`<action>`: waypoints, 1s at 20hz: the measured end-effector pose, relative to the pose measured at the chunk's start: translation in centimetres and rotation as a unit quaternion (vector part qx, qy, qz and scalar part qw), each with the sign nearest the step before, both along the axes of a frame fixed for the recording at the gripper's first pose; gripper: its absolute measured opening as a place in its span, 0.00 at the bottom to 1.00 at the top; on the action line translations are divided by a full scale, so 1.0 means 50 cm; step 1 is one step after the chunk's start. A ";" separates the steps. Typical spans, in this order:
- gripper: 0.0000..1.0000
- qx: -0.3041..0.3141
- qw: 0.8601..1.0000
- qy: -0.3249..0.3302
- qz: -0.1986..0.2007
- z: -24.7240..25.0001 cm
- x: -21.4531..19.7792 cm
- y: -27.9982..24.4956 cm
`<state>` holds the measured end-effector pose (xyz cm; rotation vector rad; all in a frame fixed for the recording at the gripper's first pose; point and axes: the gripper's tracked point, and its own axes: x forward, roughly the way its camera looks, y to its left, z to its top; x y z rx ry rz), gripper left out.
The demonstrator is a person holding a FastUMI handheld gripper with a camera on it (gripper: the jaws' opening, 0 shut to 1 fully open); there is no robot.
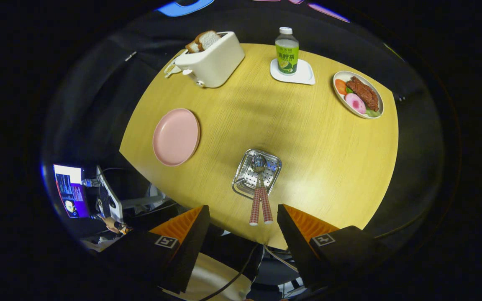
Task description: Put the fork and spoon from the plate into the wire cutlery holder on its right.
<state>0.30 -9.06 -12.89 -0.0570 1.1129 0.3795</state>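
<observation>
The fork and spoon with red-checked handles lie together in the perforated steel tray, their heads overlapping and hard to separate. The hand-held gripper hangs above the table, fingers wide apart and holding nothing

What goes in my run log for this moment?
gripper open, above table | fork and spoon in metal tray ahead | pink plate bare

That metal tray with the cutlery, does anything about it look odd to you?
A little. The fork and spoon lie in the perforated metal tray with their checked handles sticking out past its near rim, towards the open fingers. The pink plate to its left sits bare. Nothing looks spilled or broken.
</observation>
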 end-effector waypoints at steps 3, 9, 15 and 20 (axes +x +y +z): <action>1.00 0.026 0.998 -0.052 -0.028 0.029 -0.006 0.020; 1.00 0.068 0.976 -0.188 -0.091 0.116 -0.017 0.066; 1.00 0.126 0.922 -0.335 -0.151 0.248 -0.048 0.155; 0.99 0.122 0.856 -0.469 -0.179 0.396 -0.069 0.142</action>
